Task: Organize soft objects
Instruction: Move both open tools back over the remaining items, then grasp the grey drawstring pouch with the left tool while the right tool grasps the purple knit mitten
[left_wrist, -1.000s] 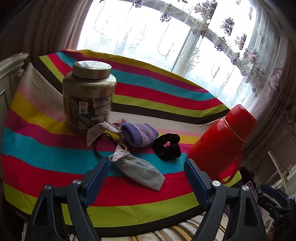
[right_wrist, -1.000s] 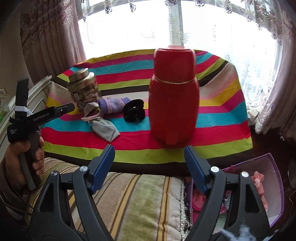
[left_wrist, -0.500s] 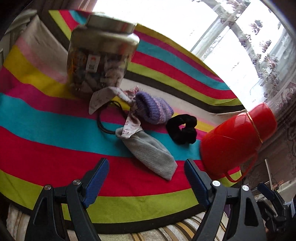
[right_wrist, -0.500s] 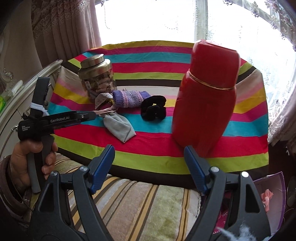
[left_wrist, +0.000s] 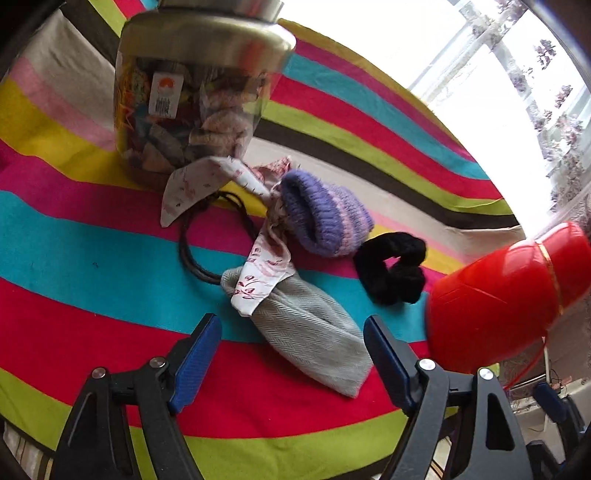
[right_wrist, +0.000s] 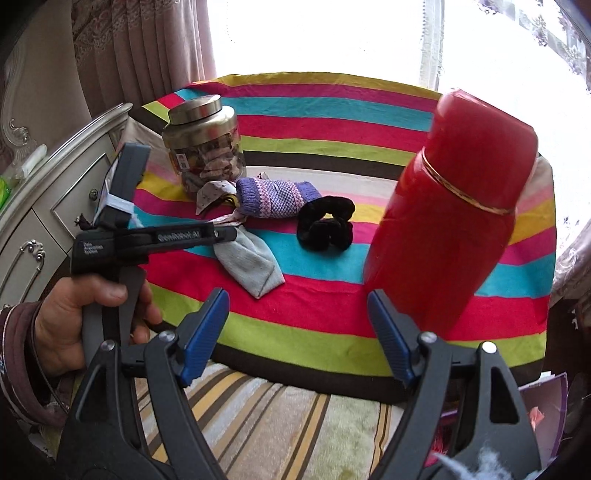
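A grey sock (left_wrist: 314, 334) (right_wrist: 251, 260) lies on the striped cloth (left_wrist: 74, 258), with a white printed cloth strip (left_wrist: 258, 273) over its top end. Beyond them lie a purple knitted sock (left_wrist: 325, 221) (right_wrist: 273, 197), a black scrunchie (left_wrist: 391, 266) (right_wrist: 327, 223) and a thin black hair band (left_wrist: 192, 254). My left gripper (left_wrist: 291, 354) is open just above the grey sock, its jaws either side of it; it also shows in the right wrist view (right_wrist: 221, 234). My right gripper (right_wrist: 295, 332) is open and empty near the table's front edge.
A jar with a metal lid (left_wrist: 192, 99) (right_wrist: 205, 147) stands behind the soft things. A tall red flask (left_wrist: 506, 295) (right_wrist: 447, 210) stands to the right. A white dresser (right_wrist: 44, 184) is at the left. A striped cushion (right_wrist: 277, 424) lies below the table's front edge.
My left gripper has moved forward and down towards the grey sock, which now lies between its open jaws. My right gripper has drifted left and a little closer to the table.
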